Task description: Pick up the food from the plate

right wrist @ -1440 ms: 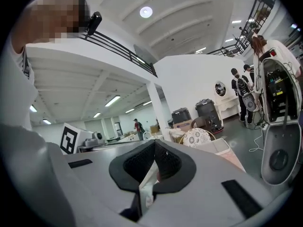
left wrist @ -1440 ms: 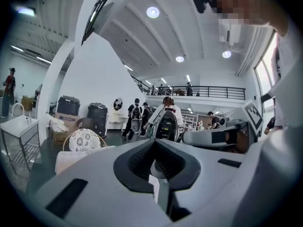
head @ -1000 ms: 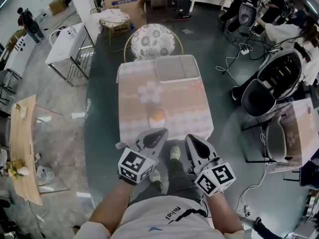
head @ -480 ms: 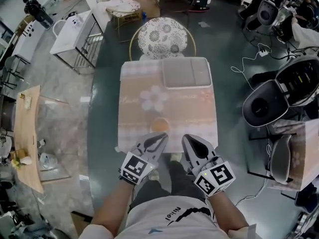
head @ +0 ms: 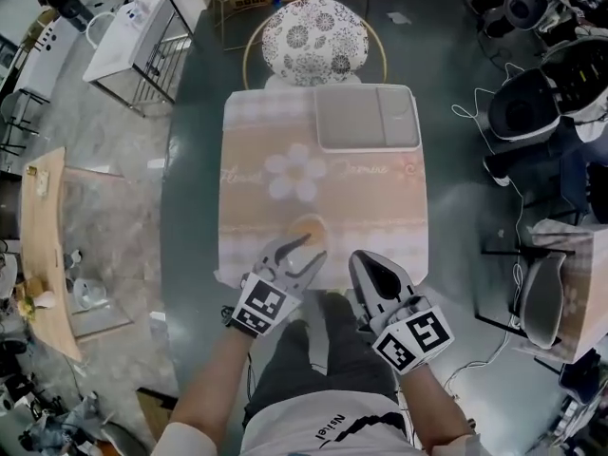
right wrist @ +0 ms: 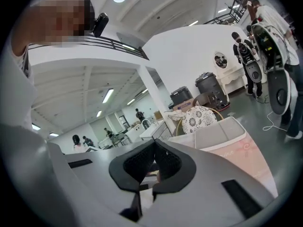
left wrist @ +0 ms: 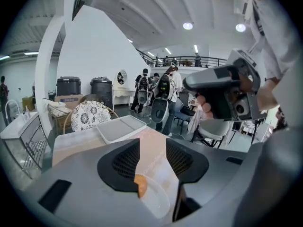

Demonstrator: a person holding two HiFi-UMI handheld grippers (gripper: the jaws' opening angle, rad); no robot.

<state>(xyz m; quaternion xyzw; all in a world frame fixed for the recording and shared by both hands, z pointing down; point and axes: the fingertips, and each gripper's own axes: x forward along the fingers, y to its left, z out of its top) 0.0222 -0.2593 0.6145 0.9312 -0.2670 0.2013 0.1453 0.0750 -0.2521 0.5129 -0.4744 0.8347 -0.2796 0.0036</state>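
A small round orange piece of food [left wrist: 140, 185] lies on a clear plate [left wrist: 160, 201] near the front edge of the pink-clothed table [head: 323, 193]. In the head view the plate [head: 308, 226] is partly covered by my left gripper [head: 302, 249]. That gripper hovers just above the plate with its jaws opening. The food shows low between them in the left gripper view, and nothing is gripped [left wrist: 152, 148]. My right gripper [head: 373, 266] hangs beside it at the table's front edge, jaws shut and empty [right wrist: 154, 162].
A pale rectangular tray [head: 367, 117] sits at the table's far right corner. A round patterned chair [head: 313, 41] stands behind the table. Chairs, cables and machines crowd the floor at the right, and a wire rack [head: 133, 36] stands at the far left.
My left gripper has moved forward over the plate and its jaws have parted. The right gripper stays shut by the table edge. The table sits nearer in the head view.
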